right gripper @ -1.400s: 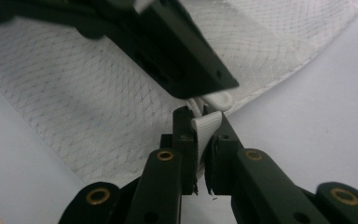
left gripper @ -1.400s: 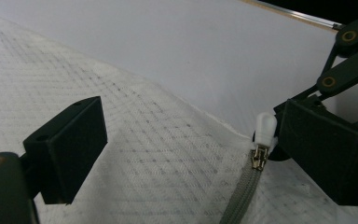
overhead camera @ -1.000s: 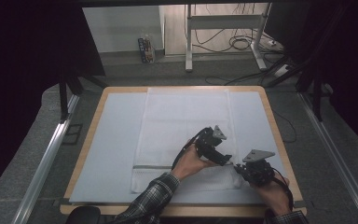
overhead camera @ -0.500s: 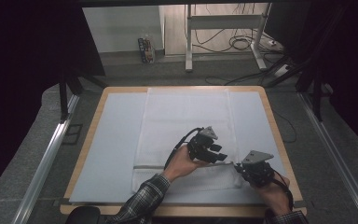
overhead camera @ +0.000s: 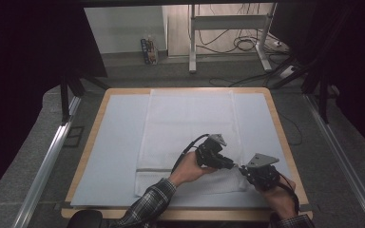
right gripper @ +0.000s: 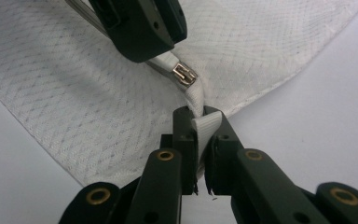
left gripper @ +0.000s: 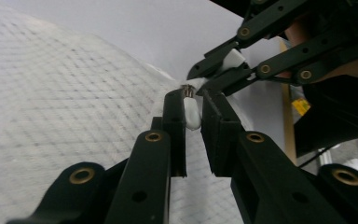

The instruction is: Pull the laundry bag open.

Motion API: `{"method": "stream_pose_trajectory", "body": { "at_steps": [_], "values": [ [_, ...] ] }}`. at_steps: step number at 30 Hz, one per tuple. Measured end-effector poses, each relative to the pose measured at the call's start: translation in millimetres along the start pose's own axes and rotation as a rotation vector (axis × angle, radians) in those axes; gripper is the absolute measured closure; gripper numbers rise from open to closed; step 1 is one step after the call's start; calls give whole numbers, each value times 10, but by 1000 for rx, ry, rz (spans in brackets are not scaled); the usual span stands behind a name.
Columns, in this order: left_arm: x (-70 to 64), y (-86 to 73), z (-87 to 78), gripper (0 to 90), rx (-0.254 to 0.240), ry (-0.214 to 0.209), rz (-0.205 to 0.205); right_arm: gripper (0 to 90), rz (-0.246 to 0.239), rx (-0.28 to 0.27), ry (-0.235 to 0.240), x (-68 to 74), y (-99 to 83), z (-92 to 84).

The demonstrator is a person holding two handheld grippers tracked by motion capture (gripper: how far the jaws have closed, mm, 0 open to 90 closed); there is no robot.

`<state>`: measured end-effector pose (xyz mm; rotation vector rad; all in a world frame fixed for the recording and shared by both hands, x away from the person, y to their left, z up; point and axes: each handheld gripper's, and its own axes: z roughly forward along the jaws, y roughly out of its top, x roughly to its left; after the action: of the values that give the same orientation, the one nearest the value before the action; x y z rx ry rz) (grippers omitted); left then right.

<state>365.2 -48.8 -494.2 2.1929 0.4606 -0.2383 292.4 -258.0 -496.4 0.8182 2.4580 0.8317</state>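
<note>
A white mesh bag lies flat on the pale blue mat, its zipper at the near right corner. My right gripper is shut on the white fabric tab at the zipper's end. Just beyond it sits the metal zipper slider. My left gripper has just been closing, with the slider's white pull pressed between its jaws. In the high view the left gripper and right gripper meet tip to tip over the bag's near right corner.
The mat lies on a wood-edged table. Metal rails run along both sides of it. On the floor beyond the far edge are a desk frame, cables and a small box.
My left gripper shifted slightly toward the near edge and its jaws closed from wide apart onto the zipper pull. The right gripper stayed put, still gripping the tab.
</note>
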Motion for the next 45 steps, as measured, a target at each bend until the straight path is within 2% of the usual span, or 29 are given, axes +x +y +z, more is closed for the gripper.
{"method": "stream_pose_trajectory", "body": {
  "at_steps": [2,10,17,18,21,25,26,27,28,29,31,33,35,38,39,40,41,44,45],
  "values": [
    [-5,2,6,807,8,-13,-4,831,-2,0,0,-1,0,-1],
    [-19,-12,67,801,49,5,2,829,-18,-4,-11,14,8,-10],
    [-31,-18,62,842,40,17,-18,829,-9,-5,-4,10,7,-6],
    [-15,-13,56,845,42,2,-34,827,-6,-4,0,8,6,-4],
    [0,-17,45,851,33,-10,-44,818,3,-5,5,4,4,-3],
    [-7,-32,22,855,39,8,-8,736,21,-18,10,-16,-1,-13],
    [-12,-36,13,858,46,8,7,655,29,-21,3,-34,-2,-11],
    [-17,-37,11,861,48,11,13,615,31,-23,0,-41,-2,-8],
    [-17,-37,11,863,48,11,13,615,31,-23,0,-41,-2,-8],
    [-31,-45,19,864,34,7,4,537,34,-18,1,-54,1,12],
    [-34,-47,21,869,37,8,8,521,33,-15,-3,-55,4,24],
    [-26,-49,19,870,41,-2,14,503,2,-16,-3,-52,31,57],
    [-17,-46,15,870,45,-6,19,506,-18,-15,3,-53,54,86],
    [-7,-46,17,871,31,-26,0,539,-38,-14,17,-60,70,110],
    [-3,-45,16,871,30,-32,-3,566,-44,-13,27,-64,78,118],
    [0,-43,13,871,26,-36,-12,652,-53,-14,40,-66,90,128],
    [4,-42,13,871,19,-40,-18,652,-53,-14,40,-66,90,128],
    [14,-44,-10,870,-8,-56,-47,807,-62,-15,44,-44,109,104],
    [14,-44,-10,870,-8,-56,-47,807,-62,-15,44,-44,109,104]
  ]
}}
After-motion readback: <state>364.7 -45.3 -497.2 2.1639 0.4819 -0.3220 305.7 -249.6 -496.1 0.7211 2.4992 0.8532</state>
